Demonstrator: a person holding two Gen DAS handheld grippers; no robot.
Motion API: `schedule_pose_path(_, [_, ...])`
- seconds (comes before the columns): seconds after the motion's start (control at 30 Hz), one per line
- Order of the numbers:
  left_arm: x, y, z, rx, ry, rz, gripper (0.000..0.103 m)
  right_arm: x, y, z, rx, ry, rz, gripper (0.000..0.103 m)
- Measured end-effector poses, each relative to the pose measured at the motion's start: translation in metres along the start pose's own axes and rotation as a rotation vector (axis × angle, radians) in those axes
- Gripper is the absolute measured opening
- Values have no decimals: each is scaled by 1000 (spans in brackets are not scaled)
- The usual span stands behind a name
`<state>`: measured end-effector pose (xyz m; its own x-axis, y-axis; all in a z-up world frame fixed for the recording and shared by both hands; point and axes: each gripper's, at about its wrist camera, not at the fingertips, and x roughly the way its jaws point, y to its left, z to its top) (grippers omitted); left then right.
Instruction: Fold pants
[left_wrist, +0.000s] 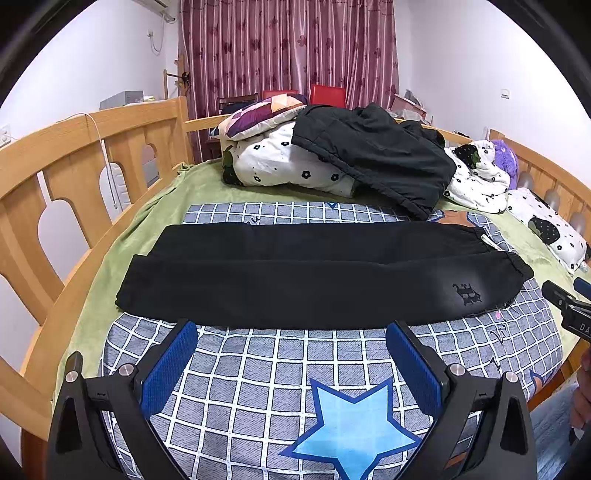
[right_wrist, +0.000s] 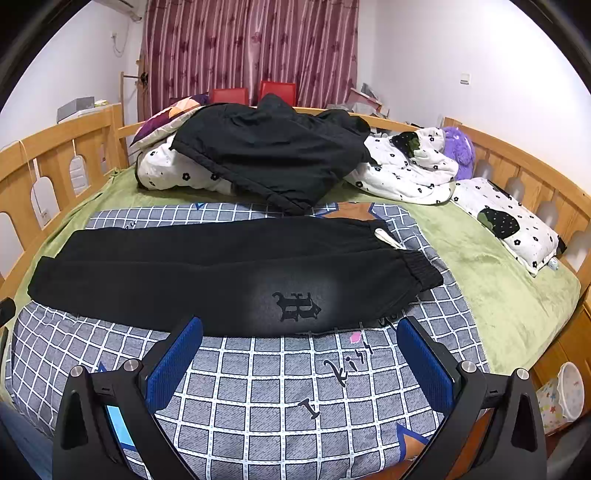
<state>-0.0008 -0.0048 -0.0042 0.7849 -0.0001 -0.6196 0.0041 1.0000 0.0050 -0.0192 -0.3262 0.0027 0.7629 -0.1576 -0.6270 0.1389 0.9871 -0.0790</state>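
The left gripper (left_wrist: 291, 325) and right gripper (right_wrist: 300, 322) hover with blue-padded fingers spread wide and empty, just short of the near edge of black pants (left_wrist: 317, 273) laid flat, one leg over the other, across a grey checked blanket (left_wrist: 258, 373) on a green-sheeted bed (left_wrist: 122, 251); waistband to the right, a black jacket (right_wrist: 273, 147) heaped on floral bedding (right_wrist: 406, 170) behind

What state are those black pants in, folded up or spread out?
Folded once lengthwise: the black pants lie flat on the checked blanket, one leg stacked over the other, full length still stretched out.
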Motion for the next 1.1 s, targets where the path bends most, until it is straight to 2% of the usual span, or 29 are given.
schedule_pose_path(1.1, [-8,-2,0,3,-20,-9,103,-4,4,-1,-18,-11,6,103])
